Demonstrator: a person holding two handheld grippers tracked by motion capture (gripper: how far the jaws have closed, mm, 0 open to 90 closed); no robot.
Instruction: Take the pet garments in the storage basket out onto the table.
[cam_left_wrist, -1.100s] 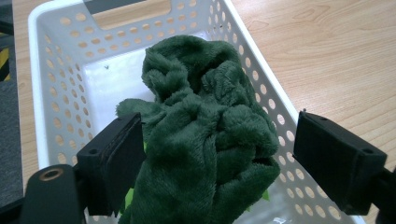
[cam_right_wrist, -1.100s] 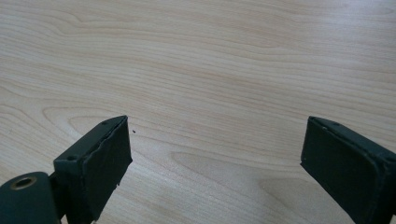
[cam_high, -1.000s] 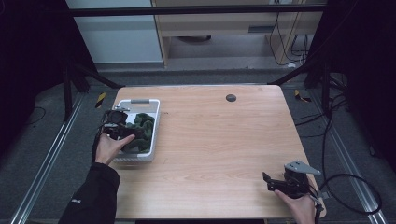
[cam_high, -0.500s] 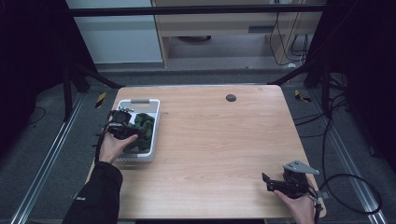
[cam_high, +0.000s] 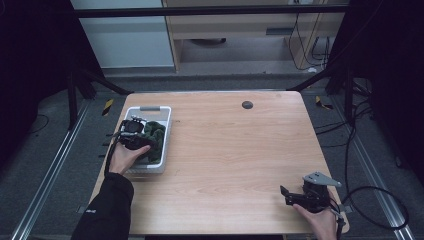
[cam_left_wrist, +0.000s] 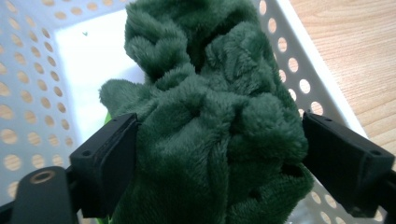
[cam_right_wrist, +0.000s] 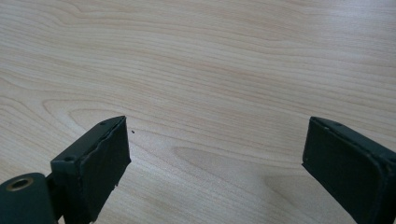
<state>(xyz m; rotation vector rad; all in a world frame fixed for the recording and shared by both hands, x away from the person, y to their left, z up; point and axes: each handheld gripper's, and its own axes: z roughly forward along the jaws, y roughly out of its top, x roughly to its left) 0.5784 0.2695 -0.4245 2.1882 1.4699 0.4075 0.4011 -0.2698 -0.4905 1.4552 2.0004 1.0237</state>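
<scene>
Reaching into the white basket (cam_high: 161, 131) at the table's (cam_high: 235, 150) left edge, the left gripper (cam_high: 136, 137) sits on the green cloth (cam_high: 156, 134); the right gripper (cam_high: 290, 196) rests far off. Its own view shows both jaws wide, pressing the cloth's (cam_left_wrist: 210, 121) sides. Right gripper (cam_right_wrist: 215, 163): jaws spread, empty, over bare wood.

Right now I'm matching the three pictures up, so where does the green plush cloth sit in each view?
High view: the green plush cloth lies in the white basket at the wooden table's left edge.
Left gripper view: centre frame, between the jaws, inside the basket.
Right gripper view: faces table wood, away from the cloth.
Shared landmark: the wooden table.
</scene>
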